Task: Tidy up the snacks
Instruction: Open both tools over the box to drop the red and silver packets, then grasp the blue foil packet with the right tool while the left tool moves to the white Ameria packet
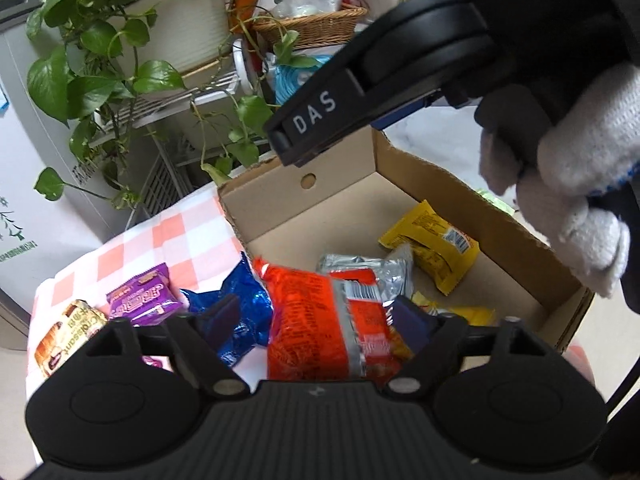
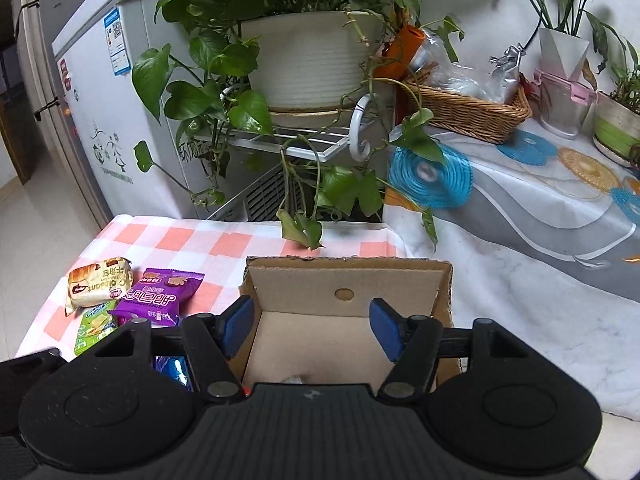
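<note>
In the left wrist view my left gripper [image 1: 318, 318] stands open over an orange-red snack packet [image 1: 312, 320]. The packet lies between the fingers at the near left corner of the cardboard box [image 1: 340, 188], and the pads do not press on it. A yellow packet [image 1: 436, 248] and a silver packet [image 1: 368, 268] lie inside the box. My right gripper [image 2: 313, 328] is open with nothing between its blue pads [image 2: 240, 328], hovering above the box [image 2: 348, 276].
On the pink checked cloth [image 2: 180, 240] left of the box lie a croissant packet [image 2: 100, 284], a purple packet [image 2: 160, 296], a green packet [image 2: 96, 324] and a blue packet [image 1: 248, 288]. A gloved hand [image 1: 568, 160] is over the box's right side. Potted plants [image 2: 304, 60] and a wicker basket [image 2: 468, 114] stand behind.
</note>
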Action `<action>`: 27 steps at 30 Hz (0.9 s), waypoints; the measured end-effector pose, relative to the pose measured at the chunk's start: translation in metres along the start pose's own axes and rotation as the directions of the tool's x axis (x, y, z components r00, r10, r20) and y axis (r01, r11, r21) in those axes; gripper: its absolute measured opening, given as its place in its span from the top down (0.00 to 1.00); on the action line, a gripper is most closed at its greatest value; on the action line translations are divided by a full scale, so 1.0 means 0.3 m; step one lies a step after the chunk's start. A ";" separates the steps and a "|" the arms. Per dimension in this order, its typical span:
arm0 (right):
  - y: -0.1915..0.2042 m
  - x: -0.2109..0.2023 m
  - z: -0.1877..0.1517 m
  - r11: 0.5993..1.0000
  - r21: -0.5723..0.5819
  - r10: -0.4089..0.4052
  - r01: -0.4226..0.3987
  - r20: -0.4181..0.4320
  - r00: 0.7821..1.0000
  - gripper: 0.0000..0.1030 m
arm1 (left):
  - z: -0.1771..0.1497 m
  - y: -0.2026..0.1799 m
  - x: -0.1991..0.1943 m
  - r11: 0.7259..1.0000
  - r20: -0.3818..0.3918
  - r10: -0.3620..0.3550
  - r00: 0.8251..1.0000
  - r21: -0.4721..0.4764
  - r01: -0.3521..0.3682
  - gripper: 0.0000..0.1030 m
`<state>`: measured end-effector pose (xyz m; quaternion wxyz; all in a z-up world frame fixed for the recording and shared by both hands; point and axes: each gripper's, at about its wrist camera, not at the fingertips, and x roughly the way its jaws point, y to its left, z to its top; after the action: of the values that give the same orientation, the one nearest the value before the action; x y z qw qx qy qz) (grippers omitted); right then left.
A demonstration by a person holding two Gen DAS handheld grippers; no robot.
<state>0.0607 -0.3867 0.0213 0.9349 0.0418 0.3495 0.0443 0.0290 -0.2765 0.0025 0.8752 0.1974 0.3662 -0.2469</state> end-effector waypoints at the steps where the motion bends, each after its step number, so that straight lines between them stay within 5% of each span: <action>1: 0.000 0.000 0.001 1.000 0.004 0.002 -0.002 0.002 1.000 0.29 | 0.000 0.002 -0.003 1.000 0.001 -0.001 1.000 0.002 0.001 0.16; 27: 0.120 0.033 0.010 0.987 -0.052 0.150 -0.150 -0.006 0.989 0.22 | -0.190 0.327 -0.122 0.987 -0.065 0.089 0.994 -0.131 -0.097 0.12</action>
<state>0.0683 -0.3499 0.0210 0.9293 0.0432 0.3453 0.1238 0.0322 -0.1575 0.0084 0.8857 0.1625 0.3982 -0.1749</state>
